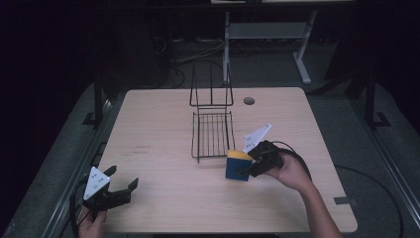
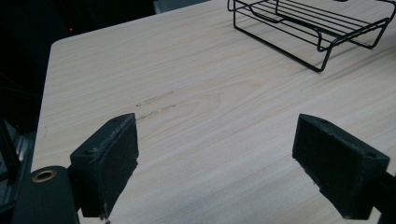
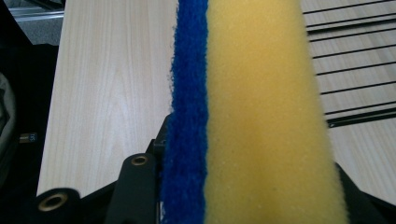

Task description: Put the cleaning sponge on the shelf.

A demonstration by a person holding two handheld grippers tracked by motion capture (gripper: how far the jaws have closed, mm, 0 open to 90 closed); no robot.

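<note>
While the sponge hangs clamped beside the rack, the scene reads as follows.

Right gripper (image 1: 246, 168): closed on the sponge (image 1: 237, 165), one jaw against the blue scouring face, the other against the yellow foam, as the right gripper view shows; the foam looks squeezed where it enters the jaws.

Left gripper (image 1: 124, 186): jaws spread wide, nothing between them; it sits low at the table's (image 1: 163, 208) near left corner, well apart from the work, with bare wood ahead of it.

Sponge, place: directly ahead of the right gripper, between its jaws; the wire rack (image 1: 213, 134) lies just beyond and to the side of it, the near edge of the rack close to the sponge's top.

Sponge, axis: its long axis seems to run forward out of the jaws, away from the hand; it stands on edge, the yellow foam layer showing on top in the high view and the blue face turned toward the person.

Step in hand (judged): carrying the sponge to the rack's flat shelf.

Doing it well: lift enough to clear the rack's front wire, keep the clamp steady so the soft foam does not twist, bring the long axis in line with the shelf wires, and release only once the sponge rests on them.
</note>
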